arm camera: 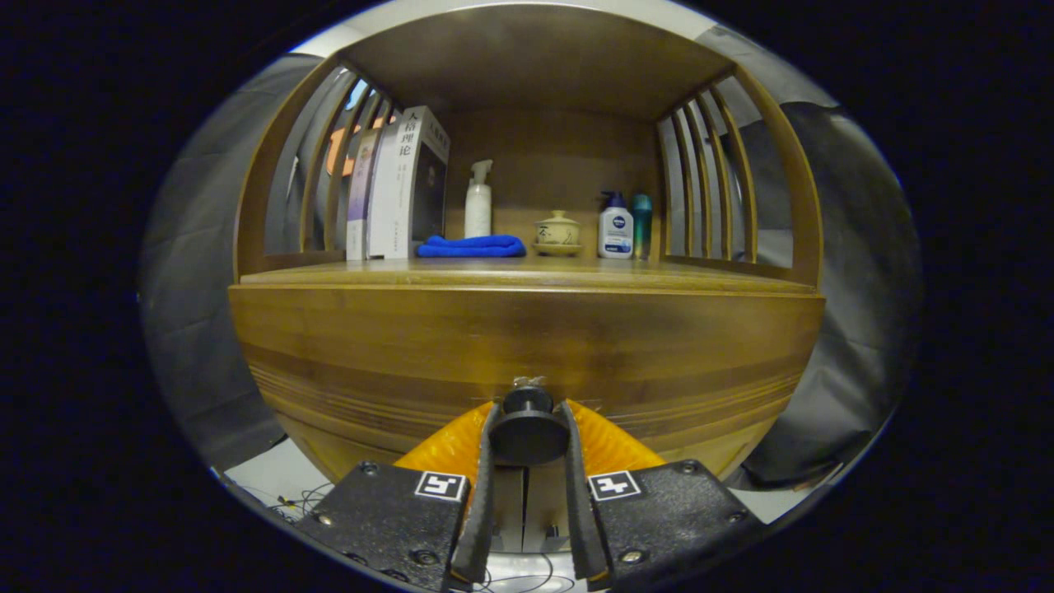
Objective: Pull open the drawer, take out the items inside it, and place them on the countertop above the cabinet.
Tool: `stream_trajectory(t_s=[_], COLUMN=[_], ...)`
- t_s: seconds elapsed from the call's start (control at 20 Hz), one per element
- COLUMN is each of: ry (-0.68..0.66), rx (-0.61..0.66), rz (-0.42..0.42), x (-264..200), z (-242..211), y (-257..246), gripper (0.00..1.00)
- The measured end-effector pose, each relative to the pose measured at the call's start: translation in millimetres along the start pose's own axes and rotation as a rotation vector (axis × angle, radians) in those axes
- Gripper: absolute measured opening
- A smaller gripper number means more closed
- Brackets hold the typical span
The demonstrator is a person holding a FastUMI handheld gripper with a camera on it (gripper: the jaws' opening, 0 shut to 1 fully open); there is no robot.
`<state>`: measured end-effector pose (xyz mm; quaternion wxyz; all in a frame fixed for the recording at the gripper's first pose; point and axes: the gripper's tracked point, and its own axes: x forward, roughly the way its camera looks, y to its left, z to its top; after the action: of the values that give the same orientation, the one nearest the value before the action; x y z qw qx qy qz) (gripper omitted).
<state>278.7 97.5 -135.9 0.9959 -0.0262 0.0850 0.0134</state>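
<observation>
Fingers of our gripper clamp the drawer knob. We judge the drawer still closed; emptying onto the countertop remains.

The gripper grips the drawer knob with both fingers, hard against the shut drawer front. On the countertop above, the near strip lies bare. Farther back, books crowd the left, a blue cloth, spray bottle and lidded cup the middle, two bottles the right. Slatted sides close both ends.
</observation>
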Motion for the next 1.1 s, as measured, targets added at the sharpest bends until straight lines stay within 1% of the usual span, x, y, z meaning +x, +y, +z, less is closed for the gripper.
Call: stream_trajectory(t_s=[0.35,0.95,1.1], ry=[0.004,0.005,0.005], rx=[0.003,0.003,-0.005], rz=[0.001,0.022,0.018], x=[-22,-95,-106], z=[-5,-24,-28], y=[0,1,1], gripper=[0.40,0.40,0.40])
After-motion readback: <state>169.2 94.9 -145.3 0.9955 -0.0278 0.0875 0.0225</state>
